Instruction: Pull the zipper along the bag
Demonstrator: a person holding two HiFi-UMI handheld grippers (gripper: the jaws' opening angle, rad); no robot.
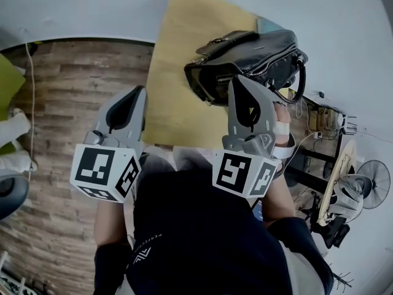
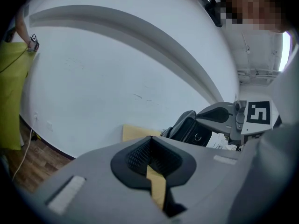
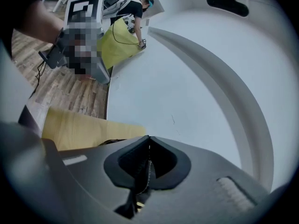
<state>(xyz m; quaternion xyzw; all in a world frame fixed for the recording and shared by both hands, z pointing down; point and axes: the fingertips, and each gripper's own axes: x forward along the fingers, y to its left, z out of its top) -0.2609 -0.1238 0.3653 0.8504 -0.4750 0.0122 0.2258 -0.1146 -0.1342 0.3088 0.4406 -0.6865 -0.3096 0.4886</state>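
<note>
A black leather bag [image 1: 252,57] with a looped handle lies on a pale wooden table [image 1: 178,72]. My right gripper [image 1: 235,80] rests its tips on the bag's near side, jaws together. In the right gripper view, the right gripper [image 3: 148,138] shows a line of zipper teeth [image 3: 142,181] through the gap behind its closed tips. Whether the pull is pinched is hidden. My left gripper [image 1: 140,91] hovers left of the bag by the table's edge, shut and empty. In the left gripper view the left gripper [image 2: 149,141] shows only table through its gap, with the bag [image 2: 189,127] to the right.
Wood-plank floor [image 1: 67,78] spreads to the left, and a white wall curves behind the table. A person in yellow-green [image 3: 121,31] stands far off. A fan [image 1: 371,183], cables and a rack crowd the right side. A round seat [image 1: 9,195] is at the left edge.
</note>
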